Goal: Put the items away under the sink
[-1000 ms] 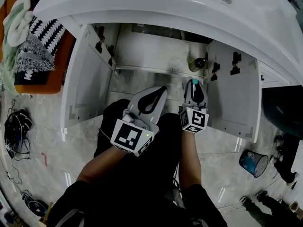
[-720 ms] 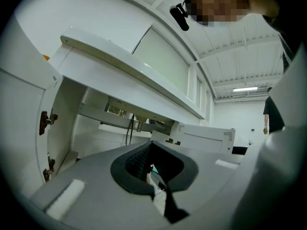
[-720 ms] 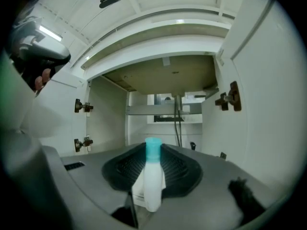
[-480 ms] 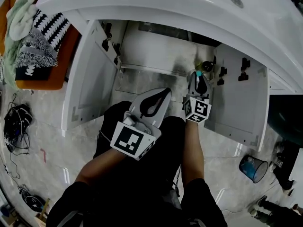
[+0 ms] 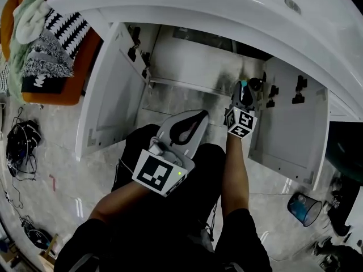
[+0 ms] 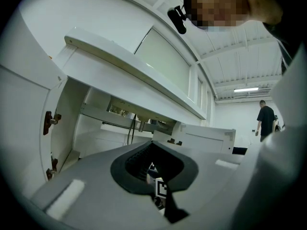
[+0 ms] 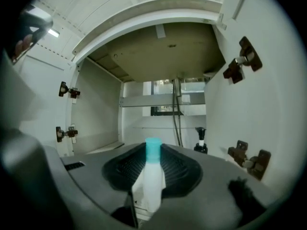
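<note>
Right tongs (image 7: 154,150) grip a white bottle (image 7: 151,185) upright, teal cap on top, at the cabinet (image 7: 96,123) mouth. Just ahead and to their right stands a pump bottle (image 7: 200,143); crowding it could topple either one. Letting go too high may tip the tall bottle. Left tongs (image 5: 199,115) hang behind, clenched on nothing.
</note>
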A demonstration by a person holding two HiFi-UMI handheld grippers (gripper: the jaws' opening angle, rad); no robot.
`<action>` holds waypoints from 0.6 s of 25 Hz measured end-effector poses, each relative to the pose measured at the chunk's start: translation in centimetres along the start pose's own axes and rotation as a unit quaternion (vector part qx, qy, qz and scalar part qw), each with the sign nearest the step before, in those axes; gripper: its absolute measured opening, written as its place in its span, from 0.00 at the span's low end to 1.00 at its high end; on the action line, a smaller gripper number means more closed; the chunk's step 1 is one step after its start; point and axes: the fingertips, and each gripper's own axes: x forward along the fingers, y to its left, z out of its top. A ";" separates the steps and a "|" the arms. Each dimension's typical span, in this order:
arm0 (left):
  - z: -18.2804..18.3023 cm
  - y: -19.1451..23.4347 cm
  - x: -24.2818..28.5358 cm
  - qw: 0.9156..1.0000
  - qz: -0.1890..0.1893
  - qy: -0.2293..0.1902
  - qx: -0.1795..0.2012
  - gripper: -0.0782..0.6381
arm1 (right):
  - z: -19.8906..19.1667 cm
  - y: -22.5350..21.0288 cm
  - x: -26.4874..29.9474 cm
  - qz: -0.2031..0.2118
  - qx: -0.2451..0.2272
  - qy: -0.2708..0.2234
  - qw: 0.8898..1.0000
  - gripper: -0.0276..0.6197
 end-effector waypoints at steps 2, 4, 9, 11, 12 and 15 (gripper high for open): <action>-0.1 0.0 -0.1 1.000 0.000 -0.001 0.000 0.12 | -0.6 -0.2 0.7 0.001 -0.003 0.003 1.000 0.21; -0.1 0.1 -0.3 1.000 0.001 -0.005 0.007 0.12 | -1.2 -0.4 1.3 0.001 -0.007 0.004 1.000 0.21; -0.2 0.3 -0.7 1.000 0.007 0.003 0.010 0.12 | -2.5 -0.7 2.7 -0.003 -0.007 0.012 1.000 0.21; -0.3 0.5 -0.7 1.000 0.007 0.006 0.010 0.12 | -2.8 -0.8 3.1 -0.005 -0.006 0.011 1.000 0.21; -0.3 0.6 -0.7 1.000 0.006 0.006 0.011 0.12 | -2.9 -0.9 3.2 -0.006 -0.005 0.010 1.000 0.21; -0.5 0.7 -0.8 1.000 0.005 0.009 0.014 0.12 | -3.2 -1.1 3.6 -0.011 0.000 0.007 1.000 0.21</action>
